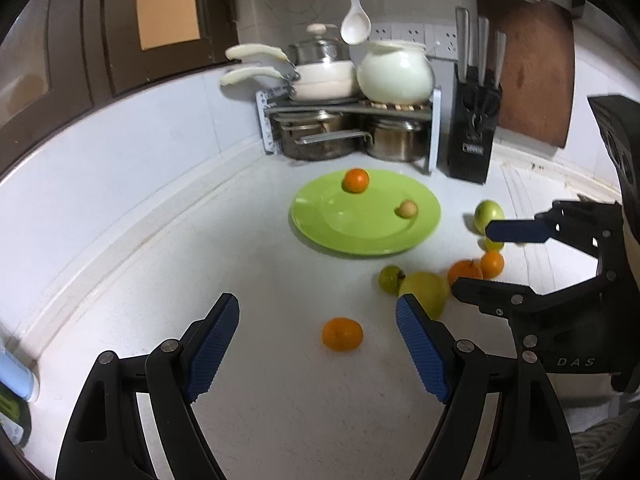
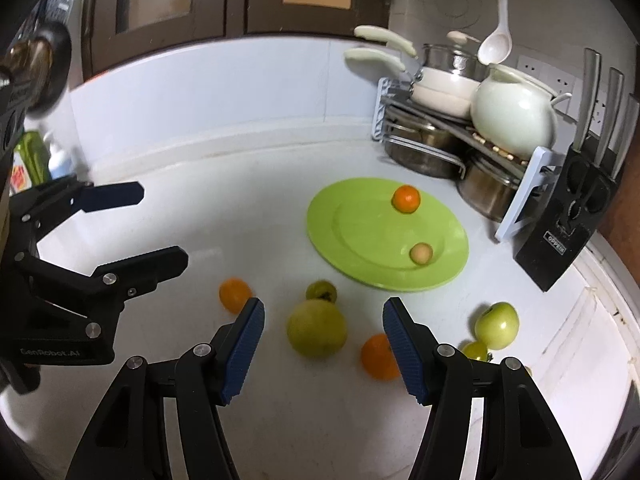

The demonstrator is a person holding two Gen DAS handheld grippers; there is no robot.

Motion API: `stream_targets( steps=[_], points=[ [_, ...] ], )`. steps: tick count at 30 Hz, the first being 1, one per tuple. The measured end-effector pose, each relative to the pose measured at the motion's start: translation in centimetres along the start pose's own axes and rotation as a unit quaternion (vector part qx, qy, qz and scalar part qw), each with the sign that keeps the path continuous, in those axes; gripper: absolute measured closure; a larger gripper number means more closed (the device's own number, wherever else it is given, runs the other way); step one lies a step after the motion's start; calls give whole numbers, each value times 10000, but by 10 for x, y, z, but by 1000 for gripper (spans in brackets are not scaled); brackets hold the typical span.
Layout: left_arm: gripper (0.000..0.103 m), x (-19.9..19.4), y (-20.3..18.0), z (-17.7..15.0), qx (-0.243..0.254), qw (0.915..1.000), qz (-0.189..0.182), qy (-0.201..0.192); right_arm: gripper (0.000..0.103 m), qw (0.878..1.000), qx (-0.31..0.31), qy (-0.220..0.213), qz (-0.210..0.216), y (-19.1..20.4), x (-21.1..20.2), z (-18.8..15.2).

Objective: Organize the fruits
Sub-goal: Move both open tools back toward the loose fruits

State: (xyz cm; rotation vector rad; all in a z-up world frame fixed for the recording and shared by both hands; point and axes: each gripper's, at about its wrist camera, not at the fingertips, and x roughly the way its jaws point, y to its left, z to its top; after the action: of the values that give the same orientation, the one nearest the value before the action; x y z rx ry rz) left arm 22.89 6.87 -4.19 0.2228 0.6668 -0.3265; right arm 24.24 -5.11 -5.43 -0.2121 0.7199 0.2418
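Jaws of the left gripper (image 1: 318, 354) stood well apart over bare worktop (image 1: 160, 240), nothing between the pads, with a loose orange (image 1: 342, 334) lying just ahead in line with the gap. The right gripper (image 2: 323, 346) was likewise parted and empty, its gap facing a large yellow-green fruit (image 2: 316, 328), perhaps a pear or quince, with a second orange (image 2: 378, 356) beside its right pad.

Both fruits looked firm and round with smooth skin, so they would probably roll or squirt sideways under an off-centre pinch; a hold across the widest part, pads level, seemed safest. The orange would be light; the big fruit heavier and close to the width of the gap.

Further out lay a small green fruit (image 2: 321, 291), a green apple (image 2: 497, 325) and a smaller green fruit (image 2: 476, 350) beside it, all near one another. The green plate (image 2: 360, 276) already carried a mandarin (image 2: 405, 199) and a small tan fruit (image 2: 421, 254), with most of its surface free. Beyond it, the pot rack (image 2: 516, 216) and knife block (image 2: 560, 240) crowded the corner; the near worktop was open.
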Motion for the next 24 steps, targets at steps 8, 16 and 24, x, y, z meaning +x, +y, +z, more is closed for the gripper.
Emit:
stream_targets(
  steps=[8, 16, 24],
  points=[
    [27, 31, -5, -17, 136, 9993, -148, 324, 41, 9992, -248, 317, 6, 1, 22, -9],
    [37, 57, -5, -25, 94, 9976, -341, 589, 41, 9977, -424, 509, 116, 3, 43, -13],
    [46, 72, -2, -25, -27, 9960, -535, 716, 41, 9966, -412, 662, 262, 3, 61, -15]
  ],
)
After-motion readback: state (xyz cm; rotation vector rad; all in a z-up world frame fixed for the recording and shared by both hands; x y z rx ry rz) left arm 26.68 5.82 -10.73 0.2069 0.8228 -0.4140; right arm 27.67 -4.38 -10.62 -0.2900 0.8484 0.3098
